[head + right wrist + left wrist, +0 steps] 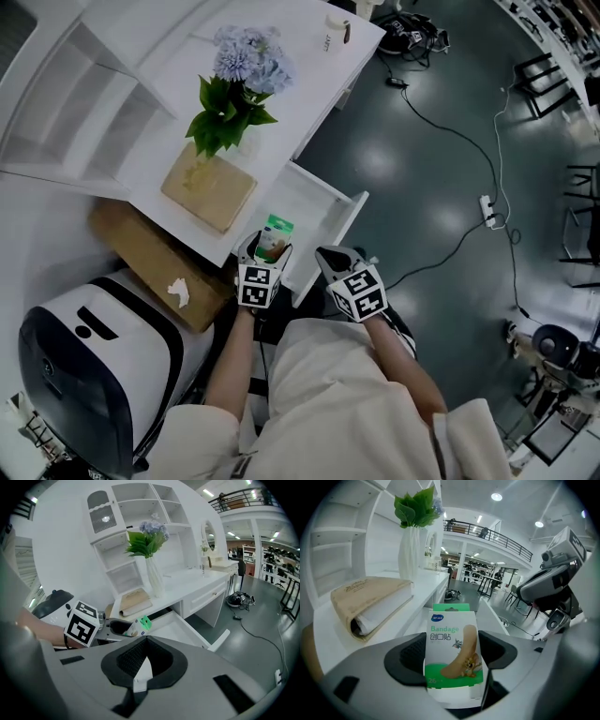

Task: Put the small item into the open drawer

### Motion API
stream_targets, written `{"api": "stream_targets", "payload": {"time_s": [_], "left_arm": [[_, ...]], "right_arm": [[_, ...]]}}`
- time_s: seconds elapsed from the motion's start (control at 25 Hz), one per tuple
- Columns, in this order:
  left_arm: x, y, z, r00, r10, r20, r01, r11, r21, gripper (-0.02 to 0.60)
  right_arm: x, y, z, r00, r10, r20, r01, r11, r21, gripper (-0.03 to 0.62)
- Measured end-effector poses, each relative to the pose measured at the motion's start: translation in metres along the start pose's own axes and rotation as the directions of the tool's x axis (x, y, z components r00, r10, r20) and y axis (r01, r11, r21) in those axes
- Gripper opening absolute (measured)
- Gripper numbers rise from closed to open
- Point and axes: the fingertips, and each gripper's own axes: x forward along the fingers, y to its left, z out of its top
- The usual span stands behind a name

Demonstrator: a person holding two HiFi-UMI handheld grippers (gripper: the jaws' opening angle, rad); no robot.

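- White desk (pixel 309 66): top carries a beige book (pixel 208 186) at its front edge. A vase of flowers (pixel 239 84) stands just behind the book.
- Open drawer (pixel 314 202): pulled well out from the desk's front edge. As far as the head view shows, there is nothing inside it.
- Right gripper (pixel 140 665): held off the drawer's outer front corner. Jaws are drawn together with only a pale sliver at the seam, and I can make out nothing held between them. It looks idle.
- Left gripper (pixel 266 249): at the drawer's near end, on the side next to the desk. Jaws are clamped on the bandage box (pixel 452 653), one pad on each narrow side. The box stands upright with its printed face towards the camera and its green tab on top.
- Bandage box position: in the head view it sits over the drawer's near rim, just beside the desk's front edge. It is held in the air and not resting on anything. I cannot tell whether it has fully crossed the rim.

Progress (judgement):
- Done: drawer open, item gripped and brought to the drawer's mouth.
- Left: carry it further in over the drawer floor, lower it, let the jaws part and pull clear.
- Roughly two-thirds of the way through.
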Motion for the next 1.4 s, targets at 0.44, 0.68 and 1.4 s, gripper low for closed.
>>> {"api": "stream_targets", "payload": {"time_s": [0.44,0.68,1.4], "left_arm": [[0.039,0.008,-0.044,0.997,-0.014,-0.079,0.010,0.999,-0.052,0.359],[0.069,0.010,-0.054,0.991,-0.031,-0.130,0.026,0.999,-0.040,0.359],[0.157,0.004,-0.084,0.965,-0.052,-0.259,0.047,0.999,-0.024,0.359]], "right_arm": [[0.008,-0.002,-0.012,1.000,-0.006,-0.025,0.006,1.000,-0.002,0.020],[0.008,-0.017,-0.023,0.999,-0.022,-0.038,0.023,1.000,0.013,0.020],[0.008,-0.063,-0.044,0.990,-0.054,-0.134,0.059,0.997,0.040,0.020]]}}
